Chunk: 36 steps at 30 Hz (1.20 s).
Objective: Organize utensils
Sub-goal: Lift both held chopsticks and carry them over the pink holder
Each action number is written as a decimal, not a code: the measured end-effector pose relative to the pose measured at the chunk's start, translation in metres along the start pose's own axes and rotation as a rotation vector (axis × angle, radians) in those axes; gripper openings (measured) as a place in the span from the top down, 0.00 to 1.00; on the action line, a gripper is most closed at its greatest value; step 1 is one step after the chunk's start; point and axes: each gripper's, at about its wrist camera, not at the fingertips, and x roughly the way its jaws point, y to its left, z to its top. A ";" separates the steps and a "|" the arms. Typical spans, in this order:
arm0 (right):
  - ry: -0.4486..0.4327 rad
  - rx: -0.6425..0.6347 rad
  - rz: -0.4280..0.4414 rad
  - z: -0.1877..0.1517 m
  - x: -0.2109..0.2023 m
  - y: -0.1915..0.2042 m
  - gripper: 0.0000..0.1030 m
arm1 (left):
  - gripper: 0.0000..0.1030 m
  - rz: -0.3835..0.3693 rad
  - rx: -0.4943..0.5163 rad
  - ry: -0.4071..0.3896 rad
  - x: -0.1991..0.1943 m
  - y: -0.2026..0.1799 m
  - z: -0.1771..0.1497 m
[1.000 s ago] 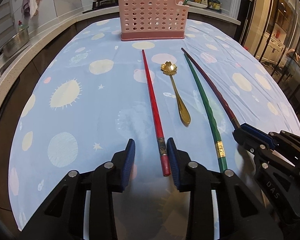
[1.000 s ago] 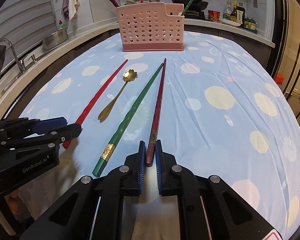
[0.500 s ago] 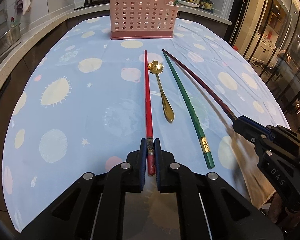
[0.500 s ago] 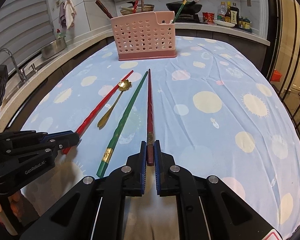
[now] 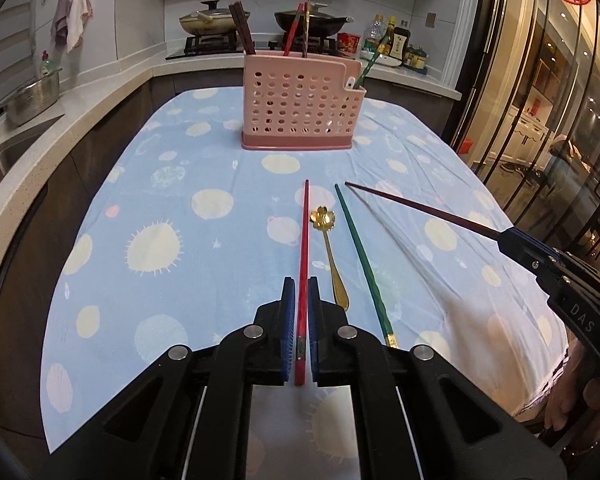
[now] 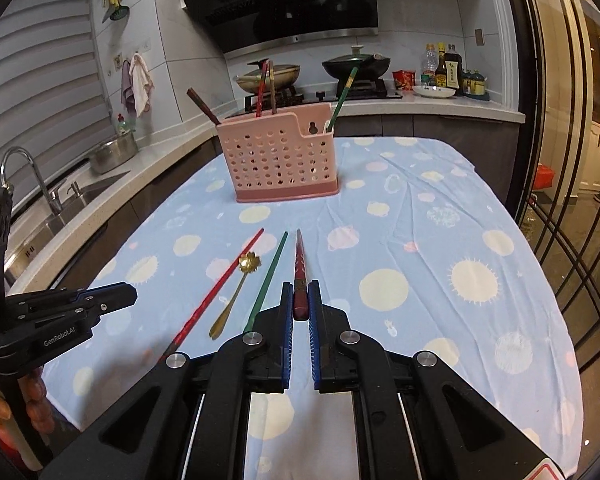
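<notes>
The left gripper (image 5: 299,292) is clamped on the handle end of a red chopstick (image 5: 303,248), which points straight at the pink utensil holder (image 5: 300,100) with its tip short of the holder's base. The right gripper (image 6: 300,300) is likewise closed tight on the thick end of a dark maroon chopstick (image 6: 299,264), raised off the cloth and aimed toward the same holder.

On the near side of the holder, between the two held sticks, a gold flower-headed spoon (image 5: 332,252) and a green chopstick (image 5: 364,260) lie flat on the cloth, side by side and apart, the spoon next to the red chopstick and the green one beside the maroon. Nothing lies between these utensils and the holder.

The holder itself stands upright toward the far end of the table, already carrying dark brown chopsticks at its left end, a red one and a gold-toned piece near the middle, and a green chopstick in the lower compartment at its right.

Under the holder is a light blue tablecloth (image 6: 440,240) printed with pale suns and circles. Beyond the holder runs a kitchen counter with a stove, two lidded pans (image 6: 356,64) and sauce bottles (image 6: 444,68); to the holder's left are a sink with a tap (image 6: 24,176) and a steel bowl; to its right, glass doors.
</notes>
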 end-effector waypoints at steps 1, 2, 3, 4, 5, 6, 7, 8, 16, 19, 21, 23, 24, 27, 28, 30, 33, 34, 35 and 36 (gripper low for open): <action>-0.011 0.002 -0.001 0.003 -0.002 -0.001 0.93 | 0.94 -0.003 0.000 -0.004 -0.001 0.000 0.002; -0.017 0.003 -0.001 0.005 -0.004 -0.001 0.93 | 0.94 -0.011 -0.001 0.001 0.000 0.000 0.002; -0.019 0.004 -0.001 0.007 -0.004 -0.001 0.93 | 0.94 -0.023 -0.005 0.010 0.002 0.001 0.001; -0.018 0.005 -0.002 0.006 -0.003 -0.001 0.93 | 0.93 -0.031 -0.012 0.023 0.006 0.001 -0.002; -0.013 0.007 -0.001 0.004 -0.003 -0.001 0.93 | 0.92 -0.036 -0.013 0.044 0.012 0.001 -0.007; -0.005 0.010 0.000 0.001 -0.001 -0.001 0.93 | 0.85 -0.032 -0.012 0.063 0.017 0.000 -0.012; 0.005 0.012 0.001 -0.002 0.001 -0.001 0.93 | 0.76 -0.027 -0.013 0.082 0.024 0.001 -0.017; 0.017 0.014 0.003 -0.006 0.003 -0.001 0.93 | 0.73 -0.028 -0.013 0.104 0.031 0.000 -0.023; 0.057 0.027 0.007 -0.021 0.009 -0.001 0.93 | 0.73 -0.023 0.002 0.169 0.058 -0.003 -0.045; 0.056 0.028 0.007 -0.021 0.009 -0.001 0.93 | 0.93 -0.027 0.000 0.173 0.056 -0.002 -0.045; 0.056 0.027 0.007 -0.021 0.009 -0.001 0.93 | 0.93 -0.040 -0.005 0.177 0.055 0.000 -0.046; 0.057 0.027 0.007 -0.021 0.009 -0.001 0.93 | 0.93 -0.042 -0.001 0.175 0.051 0.001 -0.046; 0.056 0.027 0.007 -0.021 0.009 -0.001 0.93 | 0.93 -0.041 -0.001 0.174 0.050 0.001 -0.046; 0.045 0.026 0.007 -0.019 0.006 0.000 0.93 | 0.93 -0.044 -0.008 0.150 0.039 0.003 -0.041; 0.038 0.024 0.007 -0.017 0.004 0.000 0.93 | 0.93 -0.043 -0.008 0.135 0.034 0.004 -0.038; 0.018 0.020 0.009 -0.011 -0.001 0.001 0.93 | 0.93 -0.045 -0.009 0.098 0.020 0.005 -0.029; -0.022 0.014 0.013 0.001 -0.011 0.001 0.93 | 0.93 -0.043 -0.006 0.026 -0.003 0.005 -0.012; -0.037 0.012 0.016 0.006 -0.014 0.002 0.93 | 0.93 -0.045 -0.006 0.001 -0.010 0.005 -0.006; -0.052 0.008 0.020 0.011 -0.017 0.002 0.93 | 0.93 -0.051 -0.006 -0.023 -0.016 0.005 0.000; -0.067 0.005 0.021 0.016 -0.020 0.003 0.93 | 0.93 -0.054 -0.004 -0.044 -0.022 0.005 0.007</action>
